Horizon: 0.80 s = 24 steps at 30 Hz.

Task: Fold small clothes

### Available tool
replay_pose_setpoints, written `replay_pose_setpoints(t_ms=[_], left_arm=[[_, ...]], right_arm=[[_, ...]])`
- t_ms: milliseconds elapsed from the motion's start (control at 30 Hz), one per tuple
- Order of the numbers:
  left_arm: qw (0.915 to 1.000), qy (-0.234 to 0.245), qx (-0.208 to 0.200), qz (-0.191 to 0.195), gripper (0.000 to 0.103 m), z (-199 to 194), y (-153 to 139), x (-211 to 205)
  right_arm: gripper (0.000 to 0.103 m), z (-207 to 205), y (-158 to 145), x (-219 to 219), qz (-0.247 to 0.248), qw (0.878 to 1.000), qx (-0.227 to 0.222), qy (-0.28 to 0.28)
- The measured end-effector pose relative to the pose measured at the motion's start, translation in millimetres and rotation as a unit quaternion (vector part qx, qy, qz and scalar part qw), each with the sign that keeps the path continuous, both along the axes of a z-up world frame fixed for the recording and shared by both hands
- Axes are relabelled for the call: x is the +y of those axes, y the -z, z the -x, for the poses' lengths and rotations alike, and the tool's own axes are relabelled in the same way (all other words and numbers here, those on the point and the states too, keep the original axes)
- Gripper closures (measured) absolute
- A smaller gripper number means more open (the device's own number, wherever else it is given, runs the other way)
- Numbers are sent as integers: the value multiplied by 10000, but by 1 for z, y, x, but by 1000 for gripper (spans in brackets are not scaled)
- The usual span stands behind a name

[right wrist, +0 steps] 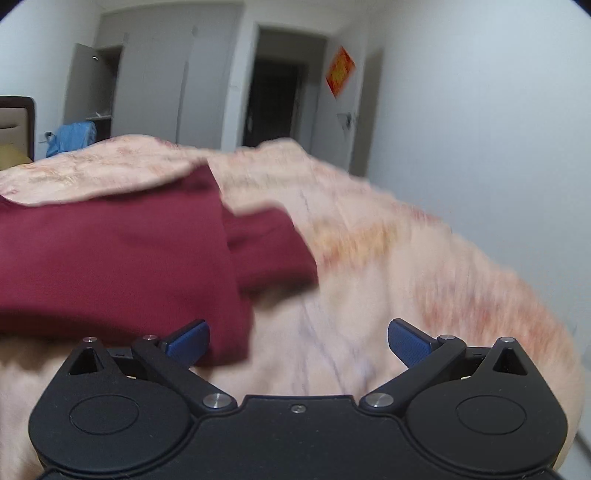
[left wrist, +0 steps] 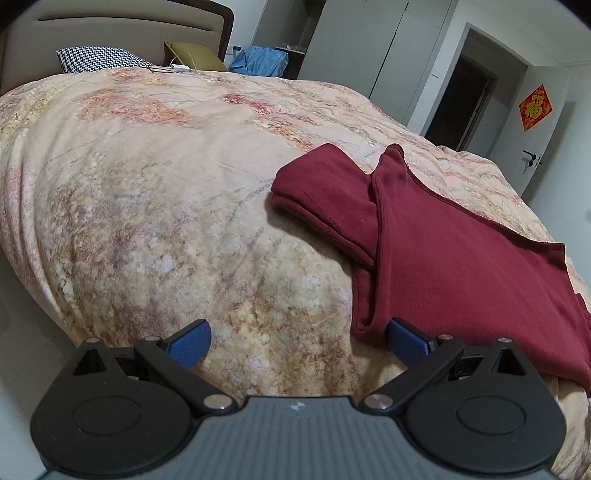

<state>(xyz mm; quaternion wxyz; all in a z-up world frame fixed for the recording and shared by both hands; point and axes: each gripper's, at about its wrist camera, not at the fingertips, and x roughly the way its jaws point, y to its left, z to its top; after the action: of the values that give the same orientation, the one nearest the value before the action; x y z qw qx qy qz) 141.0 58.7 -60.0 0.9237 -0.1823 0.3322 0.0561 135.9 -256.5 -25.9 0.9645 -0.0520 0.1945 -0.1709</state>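
Note:
A dark red garment [left wrist: 454, 251] lies on the floral bedspread [left wrist: 166, 192], with one sleeve folded out to its left. My left gripper [left wrist: 298, 341] is open and empty, low over the bed; its right blue pad sits at the garment's near left corner. In the right wrist view the same garment [right wrist: 118, 254] lies to the left, a sleeve sticking out on its right. My right gripper [right wrist: 298, 341] is open and empty; its left blue pad is at the garment's near right corner. This view is blurred.
A checked pillow [left wrist: 99, 59], a mustard cushion [left wrist: 192, 55] and a headboard [left wrist: 122, 26] stand at the bed's far end. Blue cloth [left wrist: 258, 61] lies beyond. Wardrobes and an open doorway [left wrist: 465, 99] are behind. The bed's edge drops off on the left.

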Motion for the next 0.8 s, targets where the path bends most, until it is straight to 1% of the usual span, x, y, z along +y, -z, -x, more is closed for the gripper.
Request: replay_pose_setpoints(t_ms=[33,100,133,200,267,333,400,433,500,567,633,700,800], left_arm=[[10000,-1,5,-15,0,0,0,-1],[10000,-5,12,-41,0,0,0,-1],[10000,-3,19,-50,0,-1,0,-2],[10000,1,28,-70,0,-1,1,-2],[10000,13,37,-78,0,-2,1,-2],[10000,22,57,-59,0,-2,1,-1],[10000,24,84,-42,0,-3,1,0],[9999,20,98,-39,0,-4,1,0],[9999,11,120,-44,0,-5,1,-1],[9999,10,127,-76,0,-6,2,-1],[9999,12,128,-98,0,-7,3,-2],[9999,18,128,-109,0,-7,4,-2],[9999,13,87,-132,0,-6,5,-3]], right_arm=[[0,-1,-5,6,25,9998,-154,-131],[0,-9,-11,18,12,9985,-256,-482],[0,-18,-11,24,14,9973,-224,-692],[0,-39,-10,40,56,9943,-22,-1069],[0,-54,-10,56,12,9884,51,-1517],[0,-65,-12,73,-25,9801,43,-1986],[0,-73,-11,92,126,9711,122,-2381],[0,-76,-9,102,250,9670,195,-2530],[0,-82,-5,116,429,9628,283,-2654],[0,-85,3,122,441,9591,318,-2779],[0,-87,15,120,339,9569,337,-2864],[0,-89,25,112,-60,9573,211,-2882],[0,-90,30,98,-652,9520,89,-2989]])
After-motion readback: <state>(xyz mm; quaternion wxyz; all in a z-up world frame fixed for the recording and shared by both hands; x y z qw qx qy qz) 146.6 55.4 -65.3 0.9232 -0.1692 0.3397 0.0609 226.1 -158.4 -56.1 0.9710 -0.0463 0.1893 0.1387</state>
